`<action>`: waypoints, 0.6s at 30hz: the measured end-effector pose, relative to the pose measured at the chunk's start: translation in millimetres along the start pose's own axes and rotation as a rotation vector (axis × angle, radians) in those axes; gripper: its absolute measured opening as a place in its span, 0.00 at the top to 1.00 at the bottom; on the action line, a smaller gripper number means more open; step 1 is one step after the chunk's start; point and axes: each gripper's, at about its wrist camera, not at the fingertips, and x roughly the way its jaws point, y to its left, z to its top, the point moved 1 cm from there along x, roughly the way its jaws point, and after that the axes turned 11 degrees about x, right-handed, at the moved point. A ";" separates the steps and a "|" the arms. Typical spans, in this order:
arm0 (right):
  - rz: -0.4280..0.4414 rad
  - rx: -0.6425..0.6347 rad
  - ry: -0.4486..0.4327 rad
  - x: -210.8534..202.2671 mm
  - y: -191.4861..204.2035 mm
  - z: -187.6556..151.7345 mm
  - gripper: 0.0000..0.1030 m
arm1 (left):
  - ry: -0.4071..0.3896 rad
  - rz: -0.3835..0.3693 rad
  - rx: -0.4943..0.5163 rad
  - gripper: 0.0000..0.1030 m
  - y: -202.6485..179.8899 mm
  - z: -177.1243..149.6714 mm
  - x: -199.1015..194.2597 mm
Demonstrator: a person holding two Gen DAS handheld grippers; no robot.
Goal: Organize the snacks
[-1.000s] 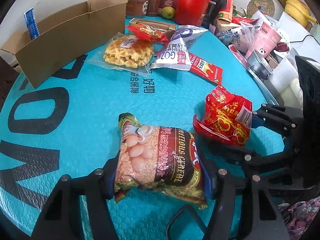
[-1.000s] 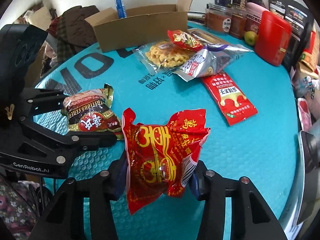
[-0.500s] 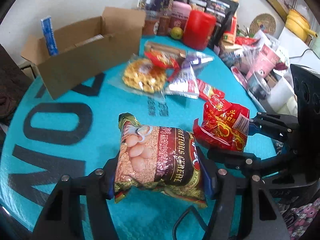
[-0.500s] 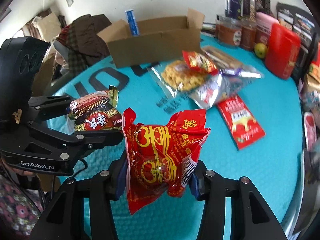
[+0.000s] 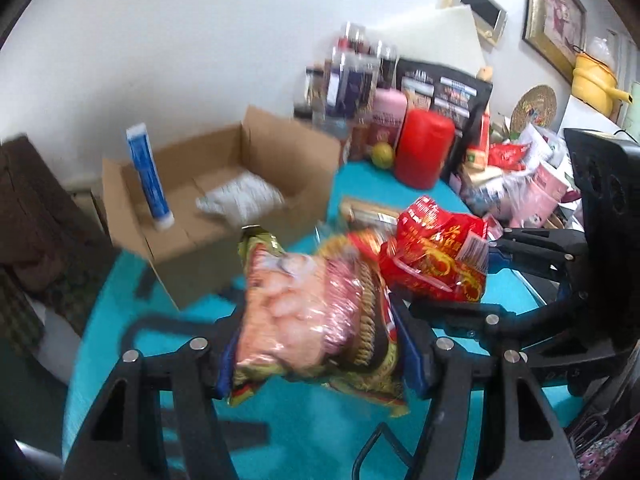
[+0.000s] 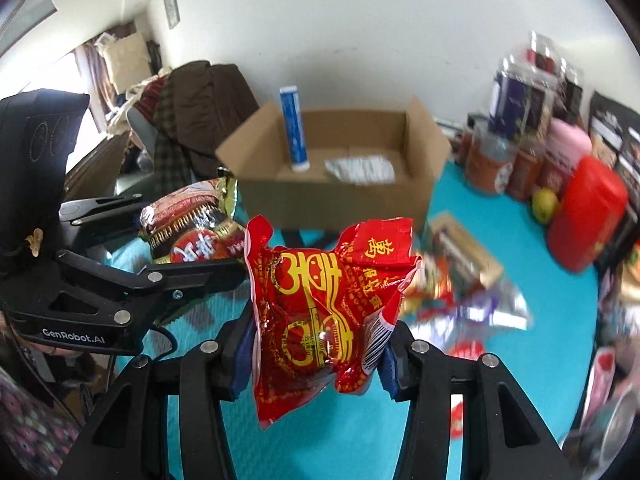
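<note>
A: What does the left gripper point(image 5: 316, 354) carry?

B: A brown-and-gold cereal packet point(image 5: 316, 316), clamped crosswise between the blue pads point(image 5: 229, 354). The jaws have just been closing a little further on it. The packet hangs clear above the turquoise table mat point(image 5: 312, 432). In the right wrist view the same packet point(image 6: 192, 228) appears at the left, held by the left gripper point(image 6: 188, 236).

A: And the right gripper point(image 6: 316, 354)?

B: It grips a red snack bag point(image 6: 328, 308) with yellow characters, squeezed upright between its pads, also lifted off the mat point(image 6: 352, 440). From the left wrist view, this bag point(image 5: 436, 256) sits just to the right of the cereal packet, pinched in the right gripper point(image 5: 460, 268).

A: Where is the cardboard box point(image 5: 224, 208)?

B: At the far side of the table, open at the top, beyond both held packets. Inside it stands a blue tube point(image 5: 149, 178) at the left and a pale packet point(image 5: 240, 200) lies on the floor of the box. The right wrist view shows the same box point(image 6: 340, 176), tube point(image 6: 294, 134) and packet point(image 6: 360, 168).

A: What else lies on the table?

B: A blurred heap of loose snack bags point(image 6: 460, 300) to the right of the red bag, and at the far right a red canister point(image 6: 588, 212), a green fruit point(image 6: 544, 204) and a row of jars point(image 6: 504, 160).
</note>
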 end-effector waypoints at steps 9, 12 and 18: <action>0.007 0.036 -0.034 20.4 -9.4 54.6 0.52 | -0.066 -0.018 0.047 0.46 37.3 42.9 18.3; -0.006 0.028 -0.046 23.9 -10.7 67.1 0.52 | -0.082 -0.050 0.046 0.50 46.6 54.5 24.0; -0.010 0.019 -0.087 25.1 -14.6 93.3 0.52 | -0.135 -0.056 0.053 0.50 62.7 75.5 27.3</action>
